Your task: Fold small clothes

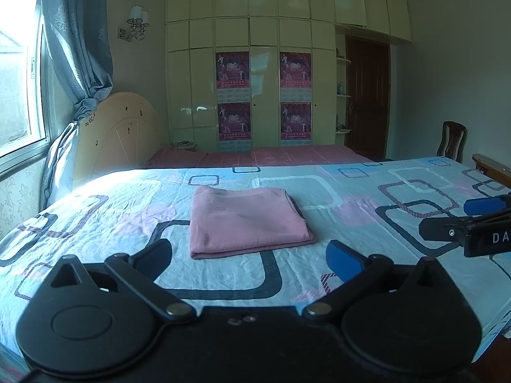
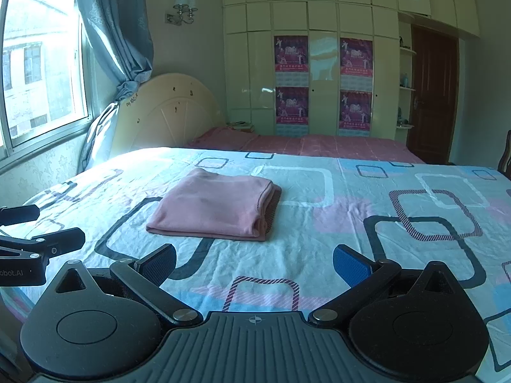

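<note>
A pink garment point(image 1: 247, 220) lies folded into a neat rectangle on the patterned bedsheet point(image 1: 351, 210); it also shows in the right wrist view point(image 2: 214, 206). My left gripper point(image 1: 250, 260) is open and empty, held just in front of the garment's near edge, not touching it. My right gripper point(image 2: 255, 265) is open and empty, also short of the garment and a little to its right. The right gripper shows at the right edge of the left wrist view point(image 1: 463, 220), and the left gripper shows at the left edge of the right wrist view point(image 2: 38, 226).
The bed's cream headboard point(image 2: 166, 111) stands at the far left under a window with blue curtains point(image 2: 118, 32). A second bed with a pink cover point(image 2: 319, 146) lies behind. A wardrobe point(image 2: 319, 63), a brown door point(image 2: 434, 95) and a wooden chair point(image 1: 452, 142) stand beyond.
</note>
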`<state>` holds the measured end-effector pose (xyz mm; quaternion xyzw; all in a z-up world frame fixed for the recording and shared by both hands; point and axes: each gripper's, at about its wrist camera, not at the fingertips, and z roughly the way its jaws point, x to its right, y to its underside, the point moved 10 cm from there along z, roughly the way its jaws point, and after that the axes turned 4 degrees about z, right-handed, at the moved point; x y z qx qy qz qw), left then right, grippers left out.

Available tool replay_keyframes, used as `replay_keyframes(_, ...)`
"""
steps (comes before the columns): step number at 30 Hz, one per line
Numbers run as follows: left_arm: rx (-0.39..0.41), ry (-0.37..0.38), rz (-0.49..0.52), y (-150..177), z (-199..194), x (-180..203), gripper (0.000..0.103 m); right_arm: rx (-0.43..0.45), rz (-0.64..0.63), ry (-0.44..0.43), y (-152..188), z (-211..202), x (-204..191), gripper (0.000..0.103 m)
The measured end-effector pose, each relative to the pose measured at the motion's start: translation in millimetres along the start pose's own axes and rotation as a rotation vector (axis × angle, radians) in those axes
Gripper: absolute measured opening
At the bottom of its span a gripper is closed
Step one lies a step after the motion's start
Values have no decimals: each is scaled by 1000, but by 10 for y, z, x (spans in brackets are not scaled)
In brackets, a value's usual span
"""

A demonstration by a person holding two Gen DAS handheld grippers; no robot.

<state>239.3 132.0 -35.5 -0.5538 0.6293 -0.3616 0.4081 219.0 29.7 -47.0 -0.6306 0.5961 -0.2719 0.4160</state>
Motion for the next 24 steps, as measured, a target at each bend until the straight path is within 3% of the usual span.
replay_keyframes(24,-23,36,13,17,119,30,102,-14,-17,-25,-14,132,-77,103)
